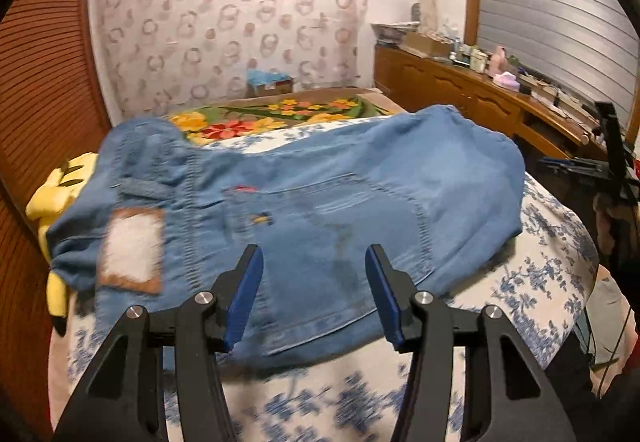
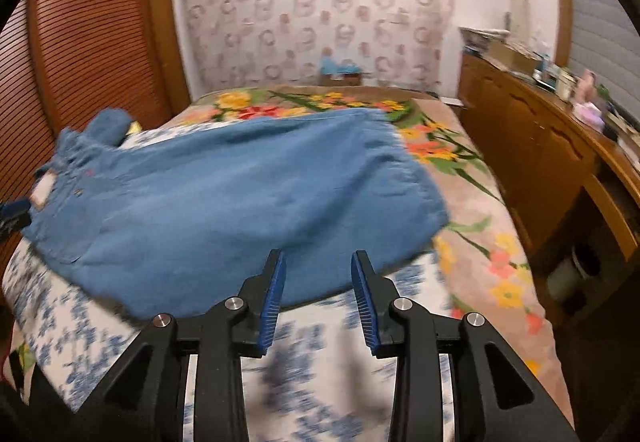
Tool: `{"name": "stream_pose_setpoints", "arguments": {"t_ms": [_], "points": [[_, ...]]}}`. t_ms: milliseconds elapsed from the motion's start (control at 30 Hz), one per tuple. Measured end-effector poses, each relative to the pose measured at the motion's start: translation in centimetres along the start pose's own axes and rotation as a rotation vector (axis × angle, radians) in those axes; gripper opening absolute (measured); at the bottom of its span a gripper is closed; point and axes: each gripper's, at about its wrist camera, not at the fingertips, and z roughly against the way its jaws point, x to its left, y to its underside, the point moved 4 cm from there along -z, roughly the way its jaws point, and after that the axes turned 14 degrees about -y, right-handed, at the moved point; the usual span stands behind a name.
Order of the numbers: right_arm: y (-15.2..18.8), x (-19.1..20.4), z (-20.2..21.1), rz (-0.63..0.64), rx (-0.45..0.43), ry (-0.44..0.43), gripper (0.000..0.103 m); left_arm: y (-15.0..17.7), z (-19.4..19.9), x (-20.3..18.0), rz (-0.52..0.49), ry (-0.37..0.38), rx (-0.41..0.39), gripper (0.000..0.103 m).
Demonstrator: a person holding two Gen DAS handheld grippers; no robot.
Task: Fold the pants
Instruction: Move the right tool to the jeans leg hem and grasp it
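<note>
Blue denim pants (image 1: pixel 320 202) lie folded in a wide bundle on the bed, waistband and leather patch (image 1: pixel 132 250) at the left, a back pocket facing up. My left gripper (image 1: pixel 314 254) hovers over the near edge of the pants, jaws open, nothing between the blue pads. In the right wrist view the same pants (image 2: pixel 240 194) spread across the bed, waist end at the left. My right gripper (image 2: pixel 318 262) stands just short of their near edge, jaws open and empty. The left gripper's tip shows as a dark shape (image 2: pixel 12 218) at that view's left edge.
The bed carries a blue-and-white floral sheet (image 1: pixel 540 270) and a flowered blanket (image 2: pixel 480 202) farther back. A yellow plush toy (image 1: pixel 60 194) lies beside the waistband. A wooden cabinet (image 2: pixel 540 146) crowded with items runs along the right. A slatted wooden door (image 2: pixel 92 34) stands left.
</note>
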Motion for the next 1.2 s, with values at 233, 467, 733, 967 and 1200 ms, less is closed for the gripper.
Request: {"name": "stream_pose_setpoints", "arguments": {"t_ms": [233,467,733,967,1200], "points": [[-0.9,-1.8,-2.3,-0.065,0.019,0.059,0.037,-1.2,-0.7,-3.0,-0.022,0.046,-0.002,0.054],[-2.0,-3.2,-4.1,-0.151,0.041,0.048,0.038,-2.1,-0.6,-4.9,-0.033,0.071,-0.008,0.054],[-3.0,-4.9,-5.5,-0.195,0.064,0.022,0.041,-2.2,-0.6,-6.2,-0.061,0.081,-0.010,0.054],[-3.2,-5.9,-6.3,-0.217,0.100,0.020,0.041,-2.0,-0.8,-6.1,-0.066,0.079,0.000,0.054],[-3.4,-5.9,-6.3,-0.217,0.098,0.009,0.034,-1.8,-0.8,-6.2,-0.068,0.081,0.007,0.054]]}}
